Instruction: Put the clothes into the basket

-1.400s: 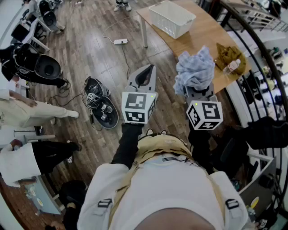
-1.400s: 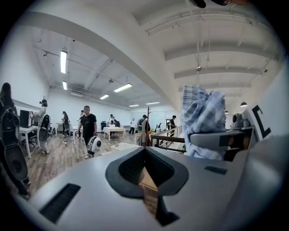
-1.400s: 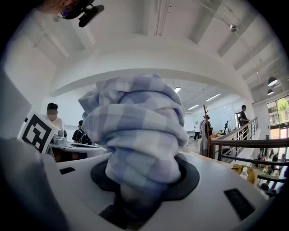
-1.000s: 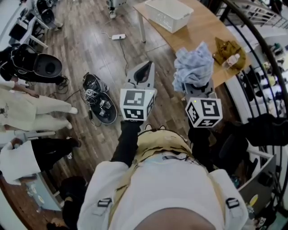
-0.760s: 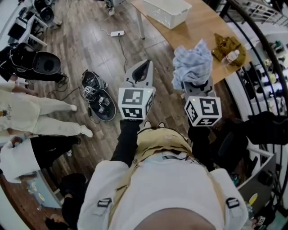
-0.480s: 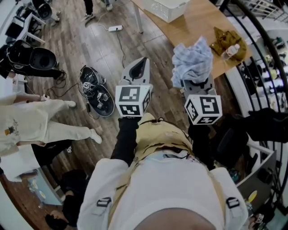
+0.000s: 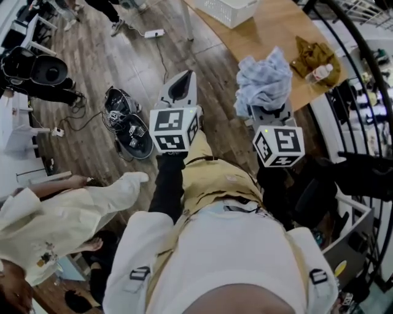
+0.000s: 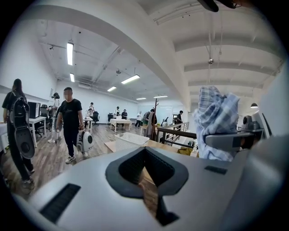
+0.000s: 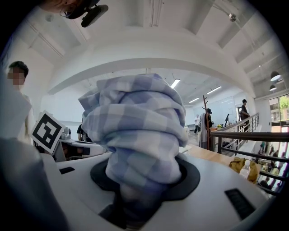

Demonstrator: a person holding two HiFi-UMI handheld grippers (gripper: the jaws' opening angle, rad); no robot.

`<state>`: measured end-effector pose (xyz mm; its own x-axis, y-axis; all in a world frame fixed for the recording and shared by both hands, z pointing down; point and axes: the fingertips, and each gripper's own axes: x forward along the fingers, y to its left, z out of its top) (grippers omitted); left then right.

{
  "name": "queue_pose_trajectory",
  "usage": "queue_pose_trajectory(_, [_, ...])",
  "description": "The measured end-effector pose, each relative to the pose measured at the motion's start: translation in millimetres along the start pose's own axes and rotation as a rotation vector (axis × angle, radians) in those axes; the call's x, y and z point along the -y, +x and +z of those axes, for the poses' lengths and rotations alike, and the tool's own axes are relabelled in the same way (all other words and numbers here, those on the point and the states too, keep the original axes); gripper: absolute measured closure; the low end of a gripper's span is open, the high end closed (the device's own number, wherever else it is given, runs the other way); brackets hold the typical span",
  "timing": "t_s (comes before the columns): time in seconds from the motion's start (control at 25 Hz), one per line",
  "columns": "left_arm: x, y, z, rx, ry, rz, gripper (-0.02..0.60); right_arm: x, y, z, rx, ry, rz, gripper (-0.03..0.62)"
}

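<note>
Right gripper (image 7: 268,115), clenched on a bunched blue-and-white checked cloth (image 7: 264,80), hovers by the near edge of the wooden table (image 7: 277,38). We see the left gripper (image 7: 178,89) pressed together, empty, off that edge. A white basket (image 7: 232,8) stands at the table's far end.

Left gripper (image 8: 145,151), jaws together, nothing between; beyond it a white basket (image 8: 128,140) on a wooden table (image 8: 158,145); bunched blue checked cloth (image 8: 219,119) at right; person in black (image 8: 70,119) on the plank floor (image 8: 49,155) at left.
</note>
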<state>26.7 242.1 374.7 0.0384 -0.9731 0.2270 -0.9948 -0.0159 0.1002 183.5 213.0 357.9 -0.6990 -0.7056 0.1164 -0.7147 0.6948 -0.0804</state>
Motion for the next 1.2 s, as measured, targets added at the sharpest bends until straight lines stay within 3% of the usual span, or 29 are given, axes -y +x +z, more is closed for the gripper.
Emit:
queue_pose_trajectory(0.36, [-78.0,121.7,44.9,0.058,-0.014,-0.001,0.58,42.5,128.5,22.4,0.012,-0.042,-0.024,0.388])
queue_pose_trajectory(0.72, [-149.8,227.2,55.6,-0.028,-0.04,-0.017,0.58,76.4,248.8,23.8,-0.054,0.025,-0.053,0.388])
queue_pose_trajectory(0.96, [-186.0,284.8,69.6,-0.057,-0.047,-0.056,0.58,89.0,320.5,24.5,-0.097,0.045,-0.083,0.388])
queue_pose_trajectory(1.2, [-208.8,341.4,90.3,-0.064,-0.042,-0.151,0.58,91.9,381.3,33.2,-0.12,0.044,-0.135,0.388])
